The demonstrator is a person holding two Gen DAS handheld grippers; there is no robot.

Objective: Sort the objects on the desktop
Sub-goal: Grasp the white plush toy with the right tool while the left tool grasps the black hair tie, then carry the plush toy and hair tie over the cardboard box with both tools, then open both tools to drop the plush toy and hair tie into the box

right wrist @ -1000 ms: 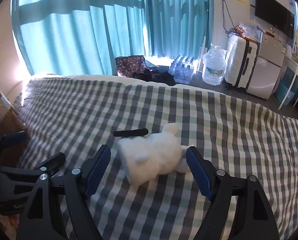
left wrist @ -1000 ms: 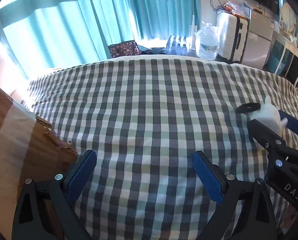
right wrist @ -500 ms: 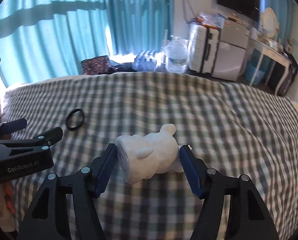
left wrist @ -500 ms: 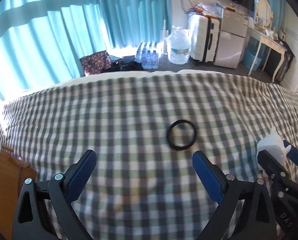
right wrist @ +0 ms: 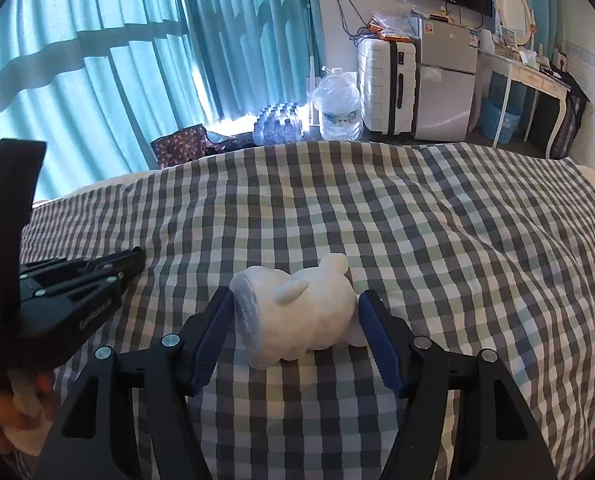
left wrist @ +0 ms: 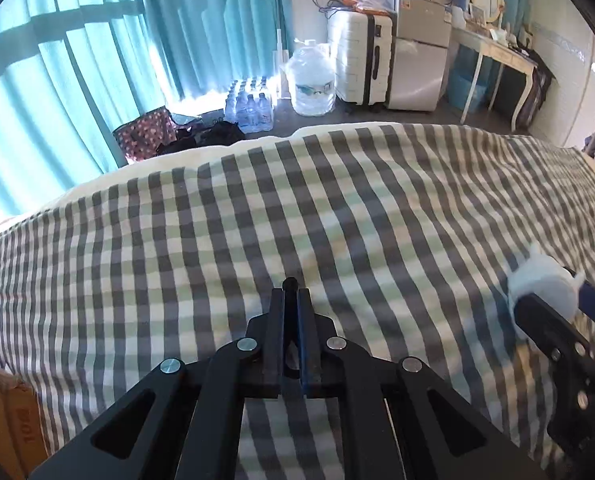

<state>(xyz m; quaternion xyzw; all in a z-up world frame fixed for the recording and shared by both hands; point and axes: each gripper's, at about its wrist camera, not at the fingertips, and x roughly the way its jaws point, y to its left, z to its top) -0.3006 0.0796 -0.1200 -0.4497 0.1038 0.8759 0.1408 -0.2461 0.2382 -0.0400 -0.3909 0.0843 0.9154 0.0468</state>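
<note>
A white animal figurine (right wrist: 301,316) lies on its side on the checked bedspread (right wrist: 437,232). My right gripper (right wrist: 297,324) is shut on it, with one blue pad on each end. The figurine also shows at the right edge of the left wrist view (left wrist: 545,284). My left gripper (left wrist: 291,300) is shut, and a bit of a black ring (left wrist: 290,282) pokes out above its tips. The rest of the ring is hidden between the fingers. The left gripper also shows in the right wrist view (right wrist: 129,262), to the left of the figurine.
A cardboard box (left wrist: 5,412) stands at the bed's left edge. Beyond the bed's far edge are teal curtains, a patterned bag (left wrist: 145,132), water bottles (left wrist: 249,104), a large water jug (left wrist: 313,80), a white suitcase (left wrist: 361,60) and a desk (left wrist: 493,56).
My left gripper swung right to the black ring and shut on it. My right gripper closed on the white figurine.
</note>
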